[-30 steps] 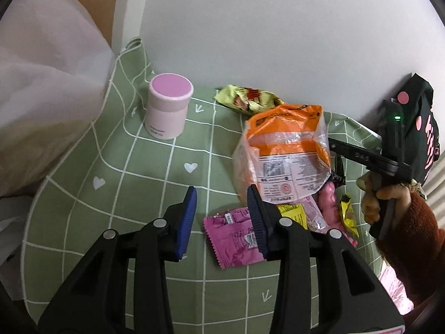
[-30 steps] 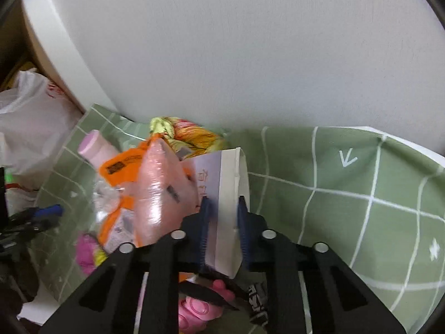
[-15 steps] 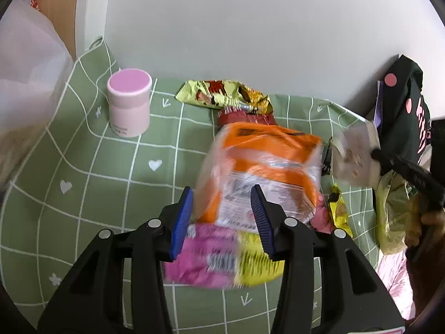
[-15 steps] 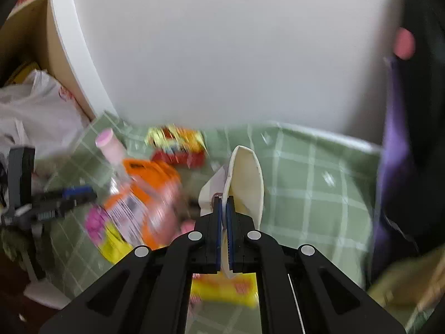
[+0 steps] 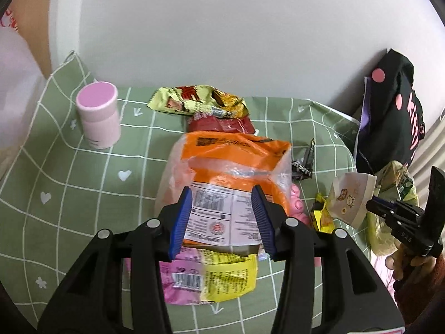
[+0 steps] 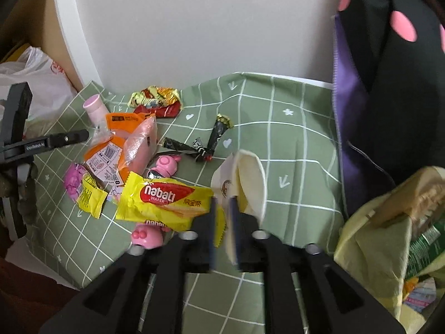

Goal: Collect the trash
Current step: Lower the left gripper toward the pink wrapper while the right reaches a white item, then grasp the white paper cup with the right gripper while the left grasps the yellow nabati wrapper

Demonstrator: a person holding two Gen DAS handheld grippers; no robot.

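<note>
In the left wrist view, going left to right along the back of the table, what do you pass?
Pink-lidded jar → yellow crumpled snack wrapper → small black wrapper → black bag with pink dots.

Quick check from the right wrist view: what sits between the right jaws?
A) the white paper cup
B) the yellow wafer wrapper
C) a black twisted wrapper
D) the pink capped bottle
A: the white paper cup sits between the opening jaws of the right gripper, beside the yellow wafer wrapper.
</note>
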